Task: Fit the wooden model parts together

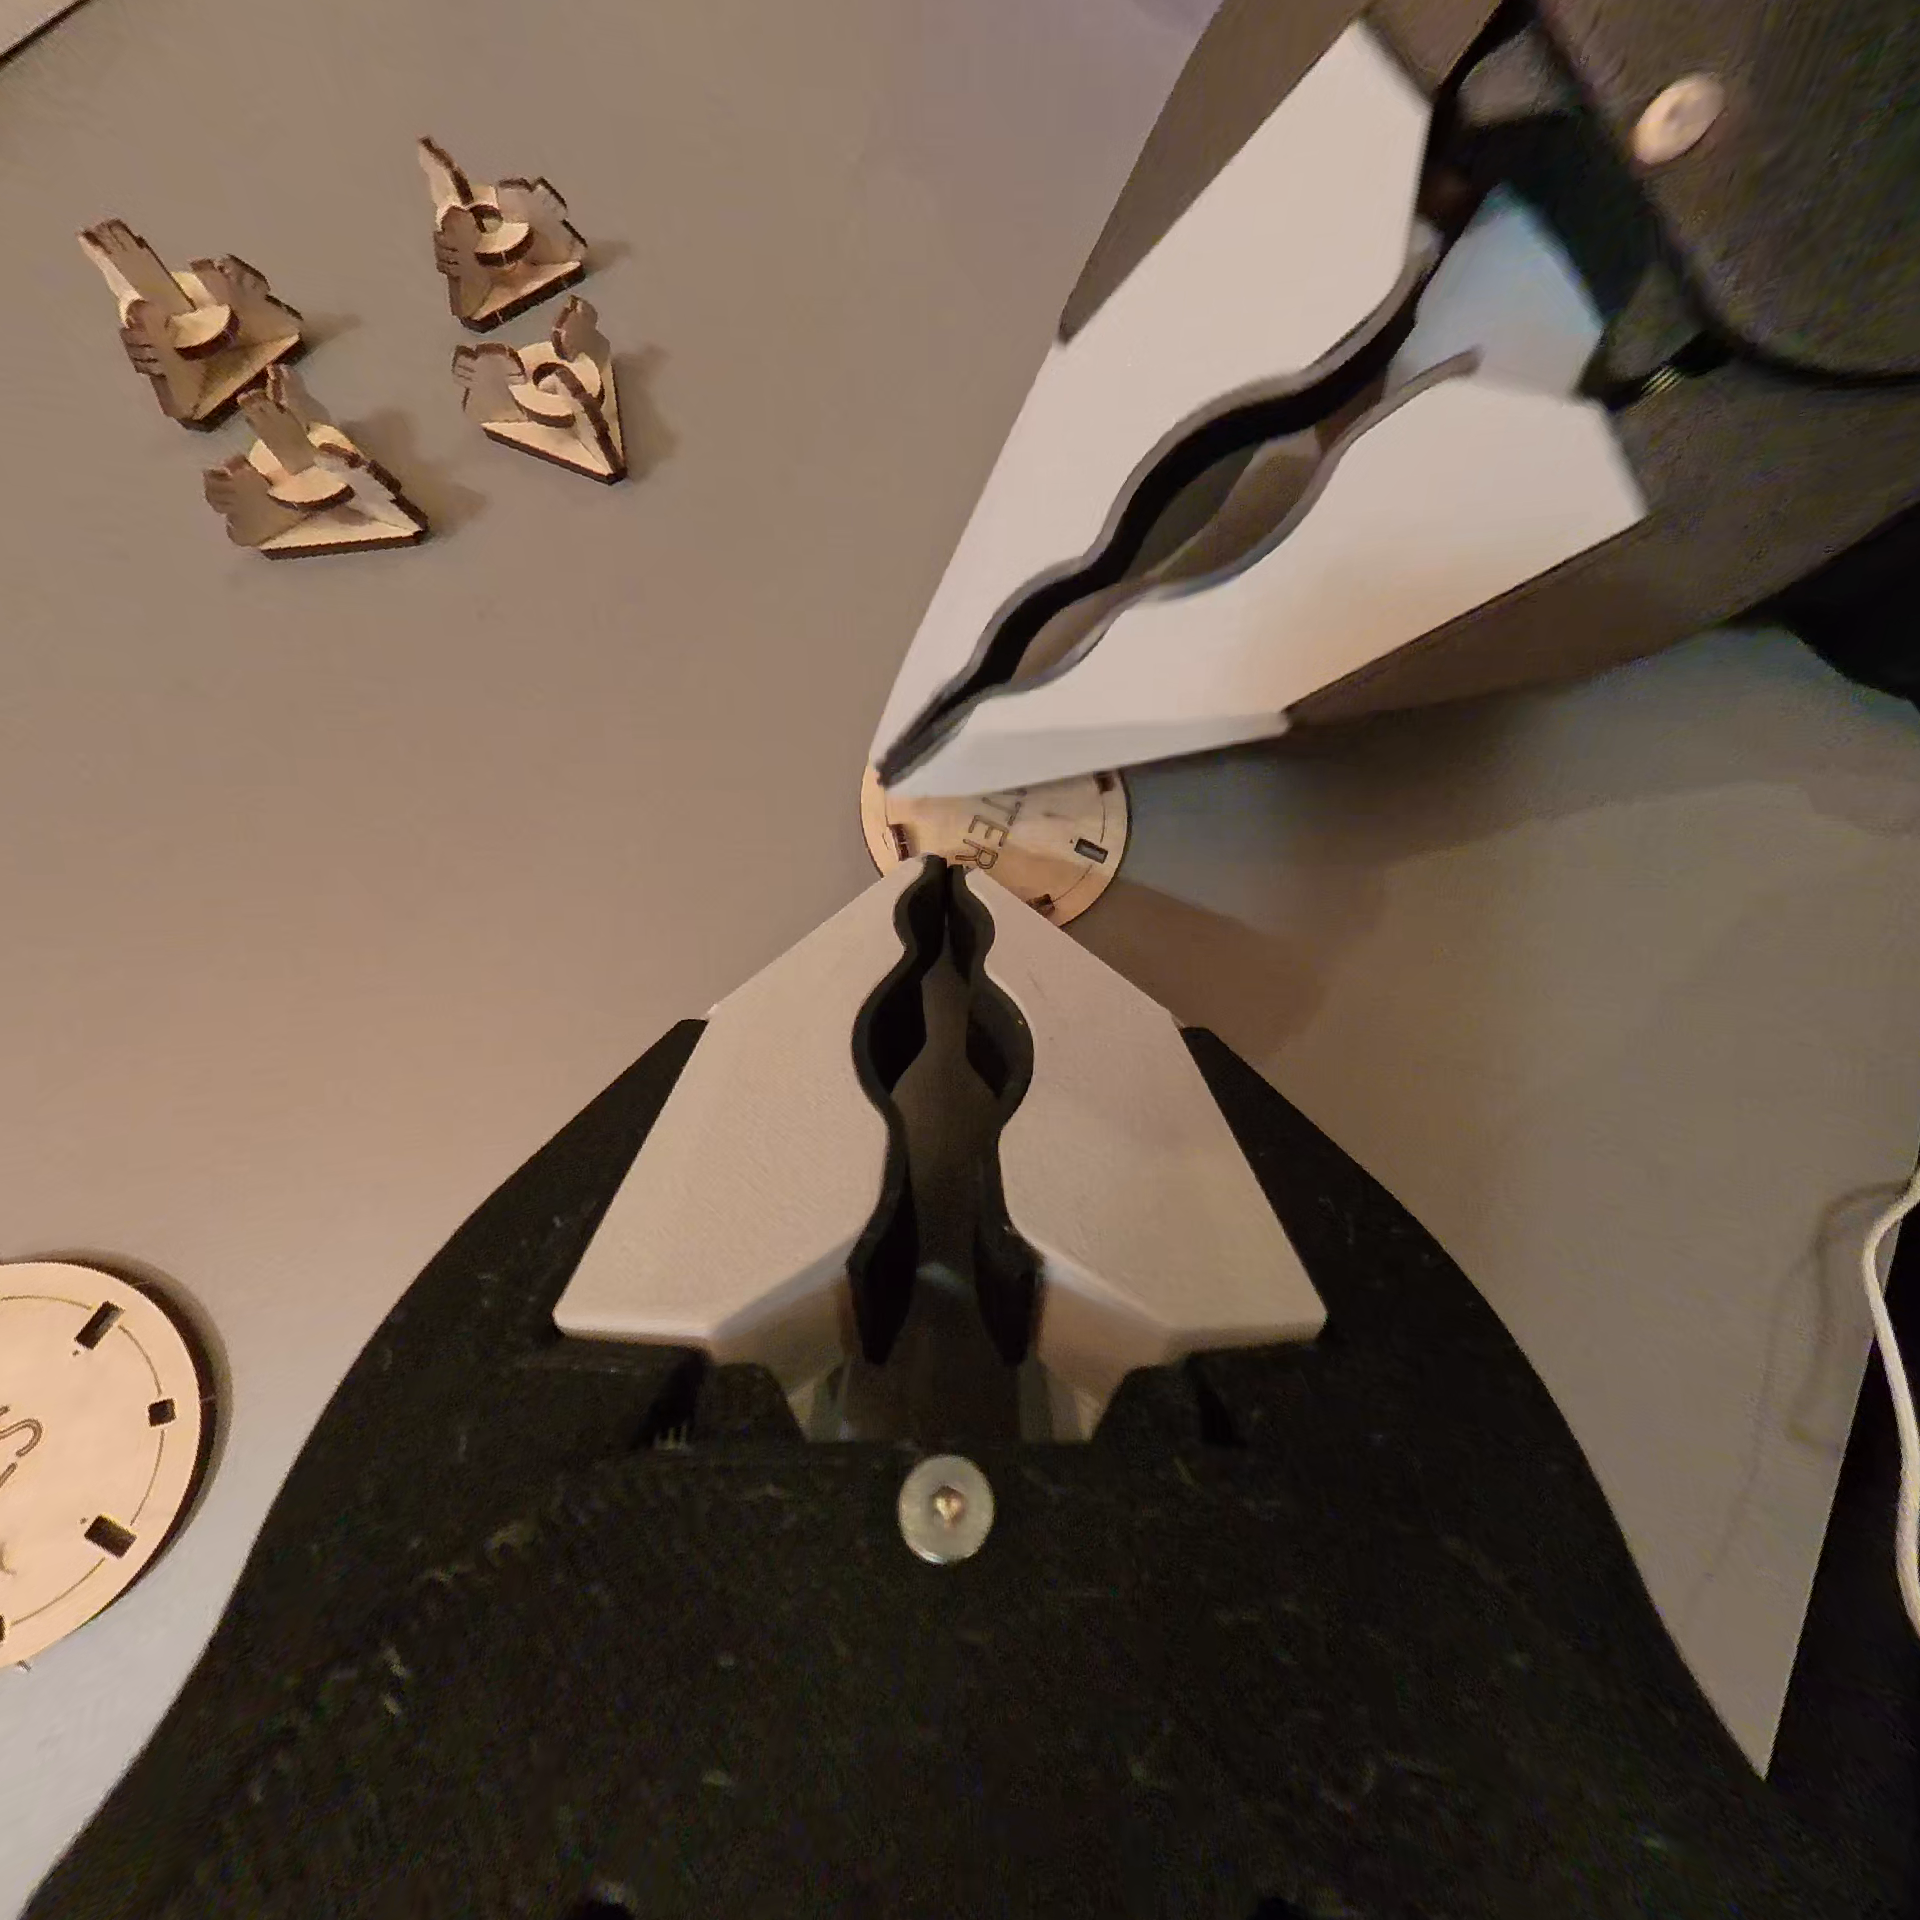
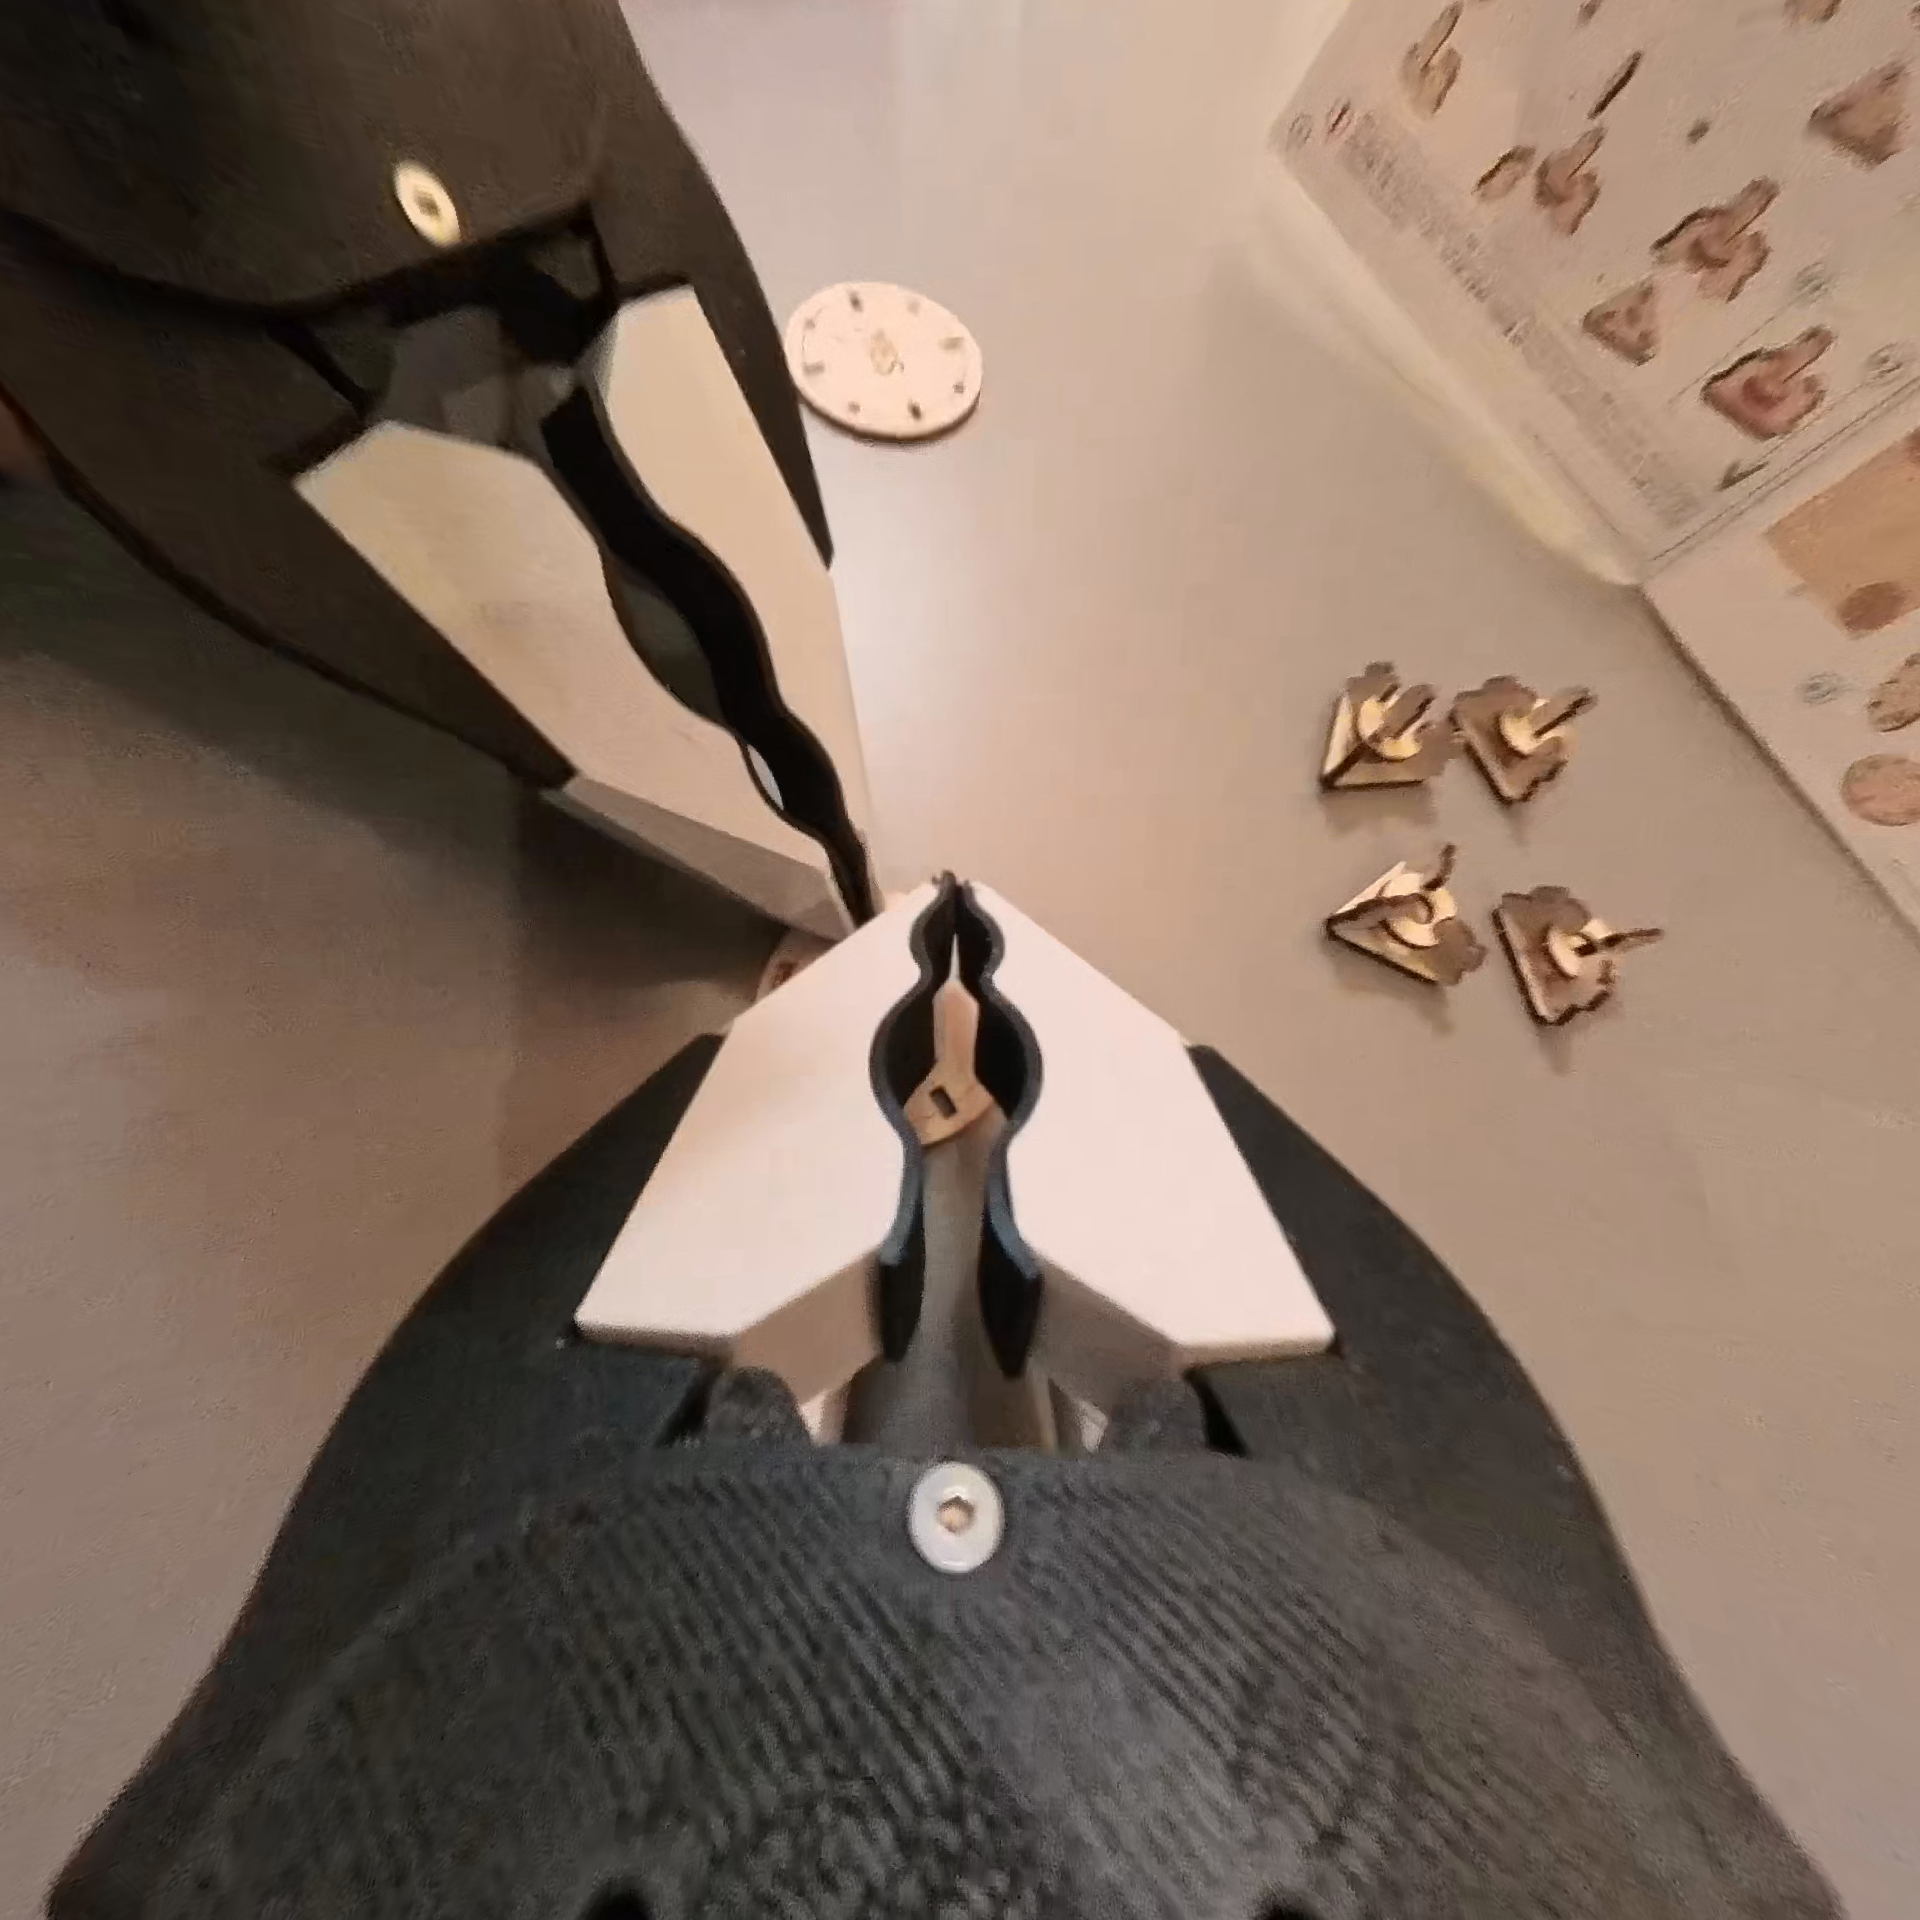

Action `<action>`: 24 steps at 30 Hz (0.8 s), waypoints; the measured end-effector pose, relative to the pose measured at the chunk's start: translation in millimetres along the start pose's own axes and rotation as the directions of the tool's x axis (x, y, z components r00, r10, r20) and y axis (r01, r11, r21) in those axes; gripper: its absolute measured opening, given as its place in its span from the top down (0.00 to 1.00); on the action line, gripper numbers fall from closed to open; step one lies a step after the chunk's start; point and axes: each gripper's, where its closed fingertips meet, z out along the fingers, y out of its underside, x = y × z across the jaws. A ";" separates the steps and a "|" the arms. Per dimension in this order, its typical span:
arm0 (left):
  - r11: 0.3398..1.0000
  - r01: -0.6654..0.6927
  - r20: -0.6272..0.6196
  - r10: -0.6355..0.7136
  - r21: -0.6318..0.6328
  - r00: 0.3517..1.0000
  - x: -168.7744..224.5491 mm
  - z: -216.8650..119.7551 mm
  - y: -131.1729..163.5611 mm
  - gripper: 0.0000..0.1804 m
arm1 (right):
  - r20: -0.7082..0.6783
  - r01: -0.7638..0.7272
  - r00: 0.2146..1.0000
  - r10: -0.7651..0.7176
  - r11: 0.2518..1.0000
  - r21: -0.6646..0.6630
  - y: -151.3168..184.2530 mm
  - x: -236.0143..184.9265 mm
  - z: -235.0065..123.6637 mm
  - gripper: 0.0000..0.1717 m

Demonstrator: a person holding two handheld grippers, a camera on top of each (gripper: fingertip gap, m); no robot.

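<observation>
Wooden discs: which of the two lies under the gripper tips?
The slotted wooden disc between both closed grippers' tips; the other disc lies apart at the left edge.

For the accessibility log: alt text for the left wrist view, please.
Two shut grippers, left and right, point tip-to-tip over a small round wooden disc on a grey table. Four small wooden assemblies sit upper left; another disc lies lower left.
</observation>
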 end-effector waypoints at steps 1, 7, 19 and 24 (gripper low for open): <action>1.000 0.000 0.000 0.000 0.000 1.000 0.0 0.0 0.0 1.00 | -0.007 -0.011 1.000 0.011 0.999 0.038 -6.5 2.5 -4.7 1.00; 1.000 0.011 -0.010 -0.011 0.001 1.000 -0.1 -0.2 -0.1 1.00 | 0.016 -0.096 0.995 0.095 0.994 0.058 1.6 17.6 -10.1 0.93; 0.995 0.077 -0.036 -0.075 0.058 0.997 -4.6 -6.7 -6.0 1.00 | 0.166 0.011 0.986 -0.005 0.999 -0.039 18.4 -18.5 -1.6 0.60; 0.976 0.194 -0.090 -0.185 0.103 0.979 -12.3 -12.3 -10.3 1.00 | 0.189 -0.031 0.981 0.041 0.998 -0.057 20.5 -19.3 -1.7 0.65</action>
